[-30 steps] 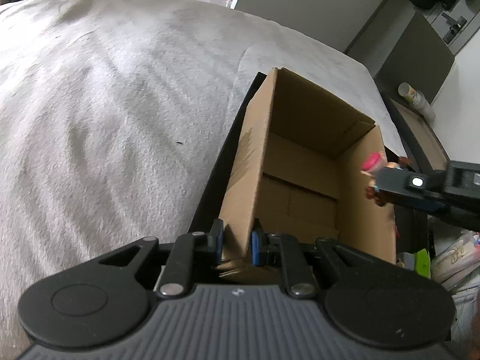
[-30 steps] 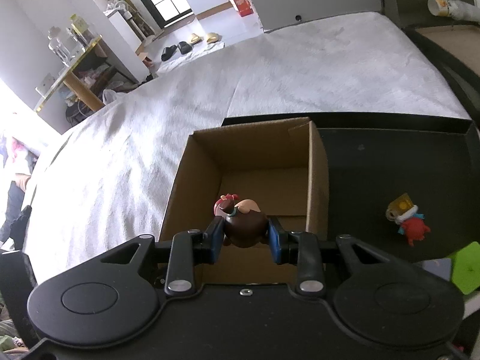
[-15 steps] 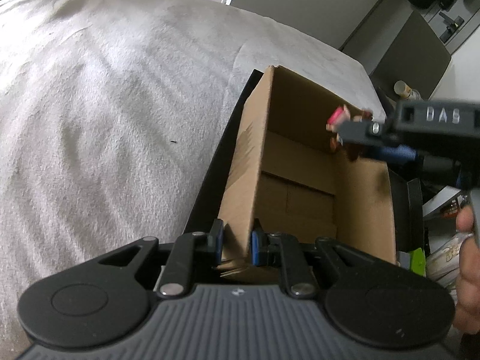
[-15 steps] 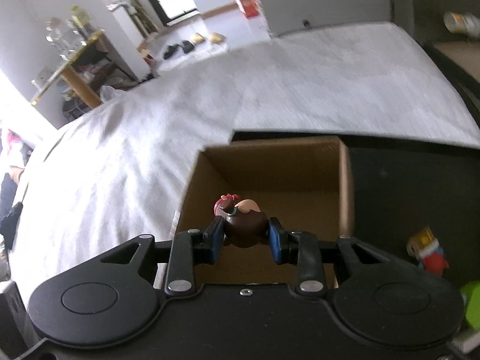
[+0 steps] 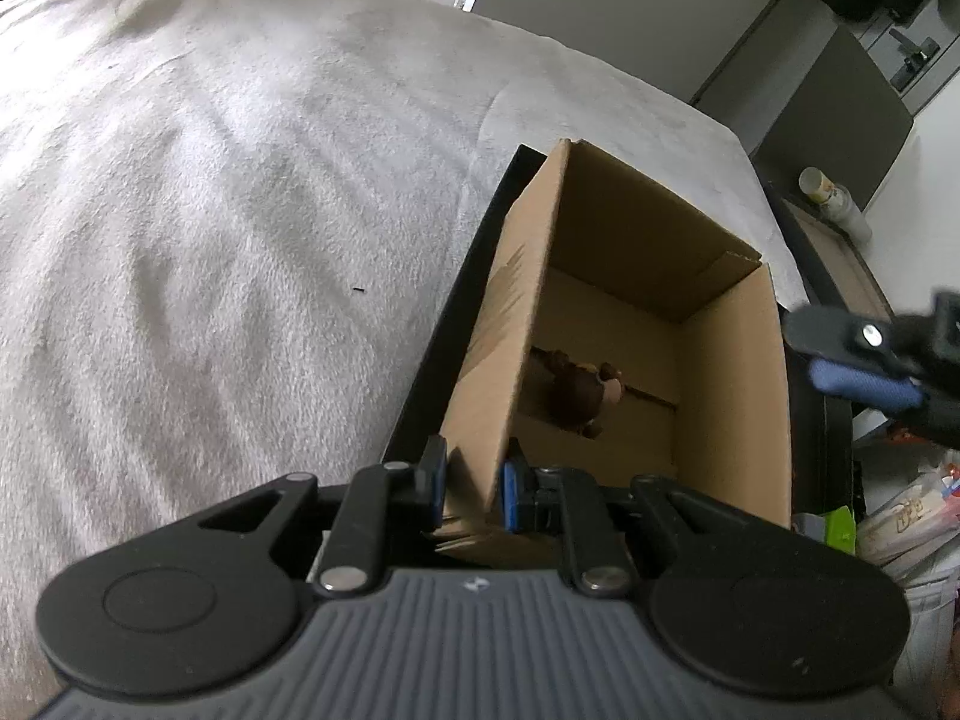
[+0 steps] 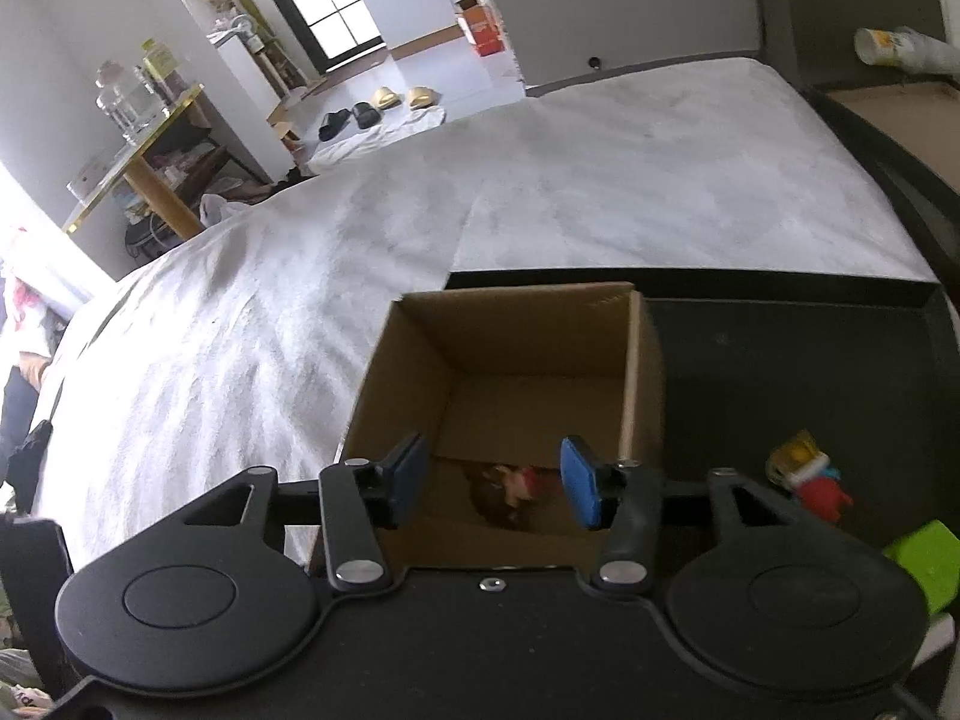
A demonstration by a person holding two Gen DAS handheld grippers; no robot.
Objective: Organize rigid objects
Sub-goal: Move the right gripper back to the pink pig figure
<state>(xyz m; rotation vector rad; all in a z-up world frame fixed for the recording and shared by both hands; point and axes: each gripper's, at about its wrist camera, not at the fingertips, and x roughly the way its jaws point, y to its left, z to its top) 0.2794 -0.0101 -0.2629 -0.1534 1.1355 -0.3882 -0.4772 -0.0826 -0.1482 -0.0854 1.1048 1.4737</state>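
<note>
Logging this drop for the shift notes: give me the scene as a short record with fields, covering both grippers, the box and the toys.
left gripper: shut on the near wall of the cardboard box
right gripper: open, jaws just opened, nothing between the pads
brown figurine: lying on the box floor
box location: on the black tray, which sits on a white bedspread
red toy figure: on the tray, outside the box

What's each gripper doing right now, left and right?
Left gripper: shut on the cardboard box wall.
Right gripper: open, jaws have just been opening; the brown figurine lies loose in the box.
</note>
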